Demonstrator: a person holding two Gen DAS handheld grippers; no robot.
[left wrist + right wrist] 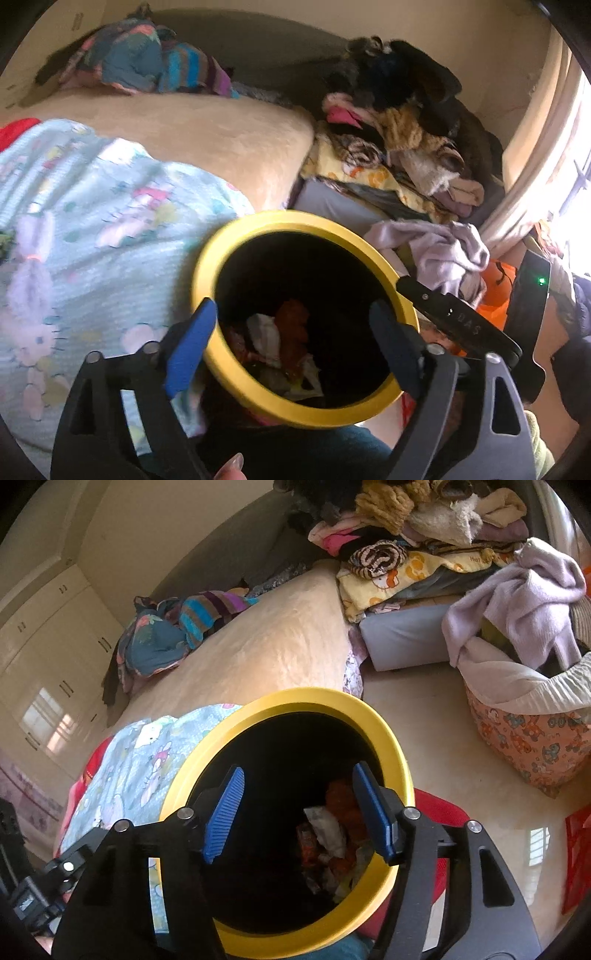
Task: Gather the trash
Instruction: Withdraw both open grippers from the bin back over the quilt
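A bin with a yellow rim [207,266] and a dark inside stands beside the bed, right under both grippers; it also shows in the right wrist view [391,746]. Crumpled trash [284,339] lies at its bottom: white paper, orange and red wrappers, also seen in the right wrist view [332,834]. My left gripper [291,343] is open and empty over the bin mouth. My right gripper [299,808] is open and empty over the same opening; its body shows in the left wrist view [458,321] at the bin's right rim.
A bed with a beige cover [266,642] and a light blue cartoon blanket [92,221] lies left of the bin. Piled clothes [417,528] sit behind. A fabric laundry basket [532,738] with a lilac garment stands on the glossy floor [436,738] at right.
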